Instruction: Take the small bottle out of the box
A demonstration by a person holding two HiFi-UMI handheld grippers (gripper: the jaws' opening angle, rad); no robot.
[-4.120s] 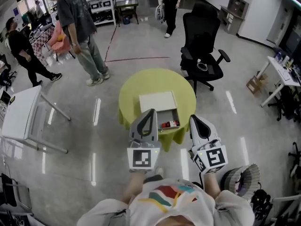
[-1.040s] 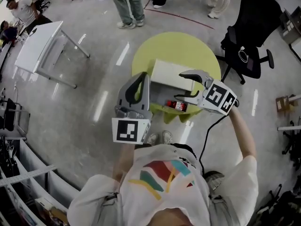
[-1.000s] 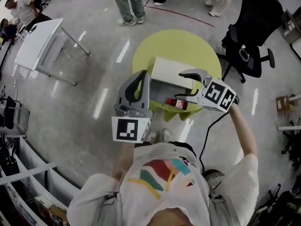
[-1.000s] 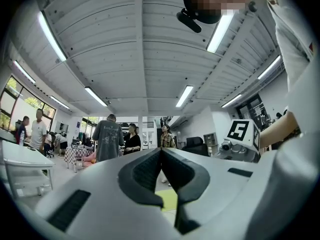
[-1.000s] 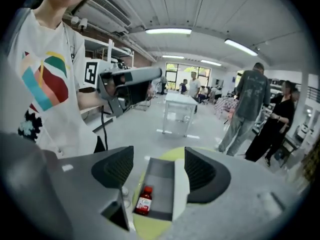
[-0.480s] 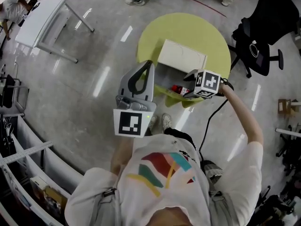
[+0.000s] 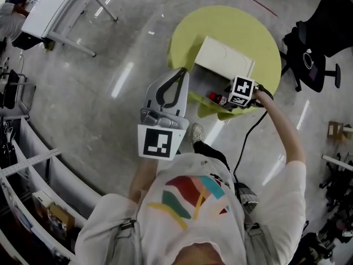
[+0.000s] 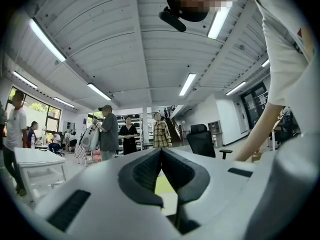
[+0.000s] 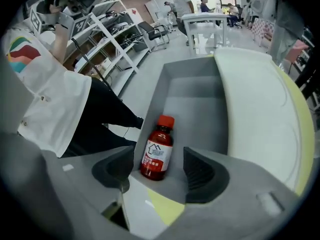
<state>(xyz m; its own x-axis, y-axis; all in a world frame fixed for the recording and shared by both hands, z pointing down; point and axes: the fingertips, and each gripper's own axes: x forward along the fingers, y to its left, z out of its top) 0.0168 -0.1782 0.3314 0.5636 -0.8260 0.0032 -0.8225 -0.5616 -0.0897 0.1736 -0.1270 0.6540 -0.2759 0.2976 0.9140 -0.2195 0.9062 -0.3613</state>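
Reaching over the yellow-green table (image 7: 220, 24), we hold the right gripper (image 9: 159, 167) at the grey box (image 9: 197, 101). Its jaws are wide, with the small bottle (image 9: 156, 149) lying between them in the box's near corner, against the side wall. The box's end wall crosses the gap under the bottle's base. The white lid (image 9: 255, 109) lies open alongside. Our left gripper (image 8: 161, 154) hangs well clear of the table, its jaws pressed together on nothing. A black office chair (image 7: 322, 32) stands near the table.

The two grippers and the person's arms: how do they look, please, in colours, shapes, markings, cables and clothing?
The left gripper and the right gripper are light grey, with dark ribbed curved jaws. Each carries a white cube with black square markers. A black cable runs along the right arm. The person wears a white short-sleeved shirt with coloured stripes on the front.
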